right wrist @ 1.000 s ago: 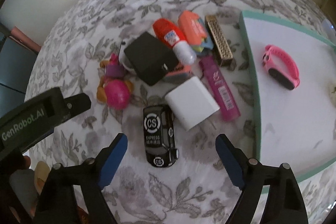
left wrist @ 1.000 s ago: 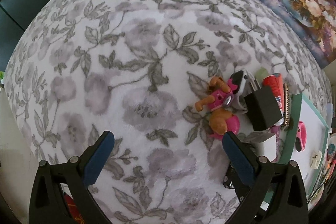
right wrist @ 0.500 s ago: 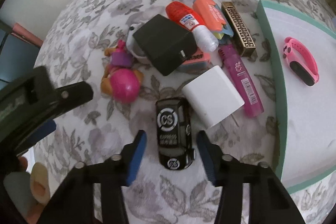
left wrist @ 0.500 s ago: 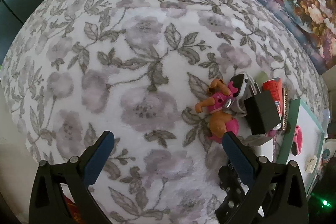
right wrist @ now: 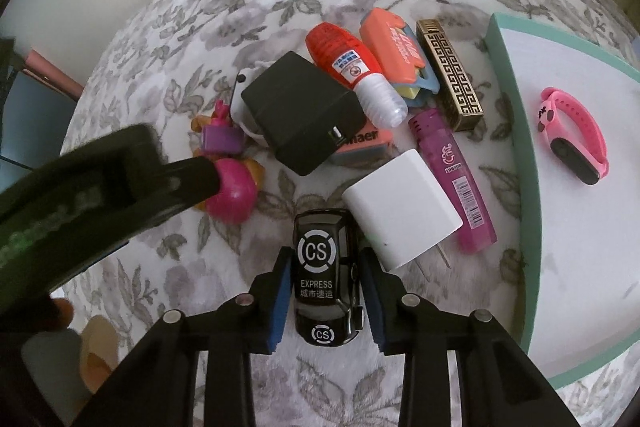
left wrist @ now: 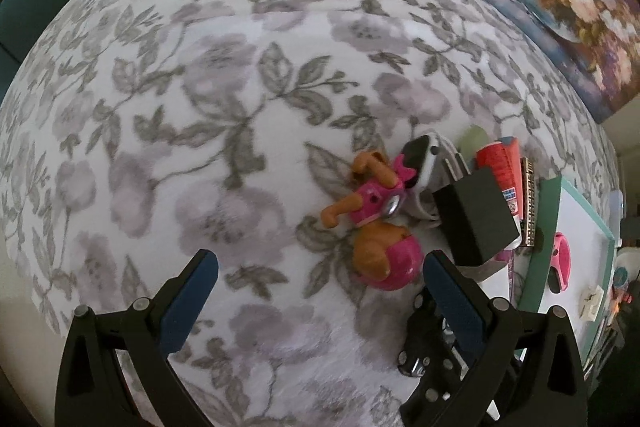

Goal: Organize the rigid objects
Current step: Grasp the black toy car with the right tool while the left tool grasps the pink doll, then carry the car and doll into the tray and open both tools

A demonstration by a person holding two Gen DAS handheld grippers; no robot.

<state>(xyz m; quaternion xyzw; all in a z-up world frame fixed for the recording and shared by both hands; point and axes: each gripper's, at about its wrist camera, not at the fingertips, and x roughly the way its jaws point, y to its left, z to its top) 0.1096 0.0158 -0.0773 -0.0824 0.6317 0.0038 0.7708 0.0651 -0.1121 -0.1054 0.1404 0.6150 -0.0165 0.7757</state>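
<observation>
The right tongs have just been closing and now stand narrow around the black toy car, one blue pad along each flank. Whether the pads already press on the car or sit a hair off cannot be told from the right wrist view. The left tongs hang wide with nothing between them, over bare cloth beside the pink toy dog.

The surface looks like a bed or tabletop under a floral cover; at its right side lies a white tray with a teal rim, holding a pink wristband.

The car's long axis runs straight away from the right tongs, so the pads meet its long sides. This seems the right way to lift it. The white charger block lies touching or just beside the car's far right corner. The right tongs are plainly the nearer; the tray lies to their right, likely the car's destination.
</observation>
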